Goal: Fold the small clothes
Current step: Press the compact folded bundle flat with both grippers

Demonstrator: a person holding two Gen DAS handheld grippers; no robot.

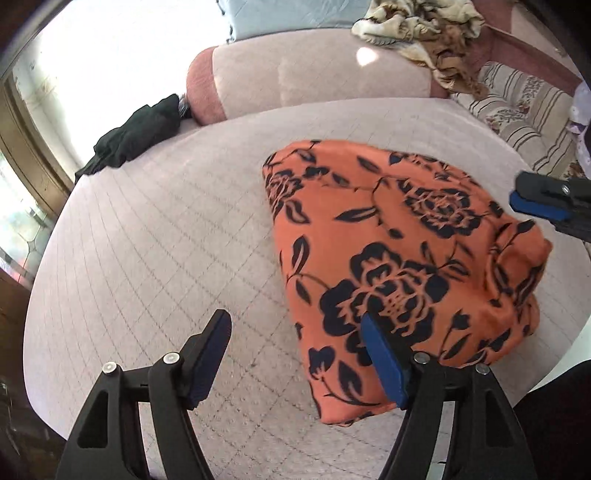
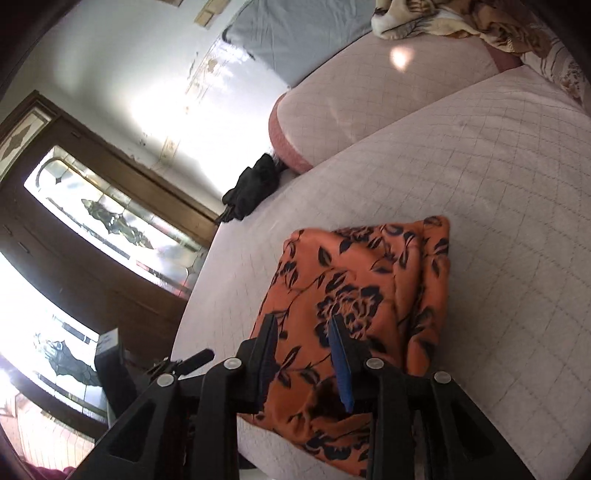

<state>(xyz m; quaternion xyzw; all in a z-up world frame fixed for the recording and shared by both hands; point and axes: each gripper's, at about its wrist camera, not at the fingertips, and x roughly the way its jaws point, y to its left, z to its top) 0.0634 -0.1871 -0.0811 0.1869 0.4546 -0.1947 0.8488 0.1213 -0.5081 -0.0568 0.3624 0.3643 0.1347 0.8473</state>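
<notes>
An orange garment with black flower print (image 1: 399, 258) lies folded into a compact rectangle on the quilted pink bed cover (image 1: 166, 229). My left gripper (image 1: 295, 321) is open and empty, hovering just above the garment's near left edge. The right gripper (image 1: 539, 203) enters the left wrist view at the right edge, over the garment's far right side. In the right wrist view the garment (image 2: 354, 295) lies ahead, and my right gripper (image 2: 304, 321) is open and empty above its near end.
A dark garment (image 1: 136, 136) lies crumpled at the bed's far left edge, also in the right wrist view (image 2: 255, 188). A pink bolster (image 1: 314, 77), a blue pillow (image 1: 288, 14), a patterned blanket (image 1: 424, 29) and a striped cushion (image 1: 524, 110) sit behind.
</notes>
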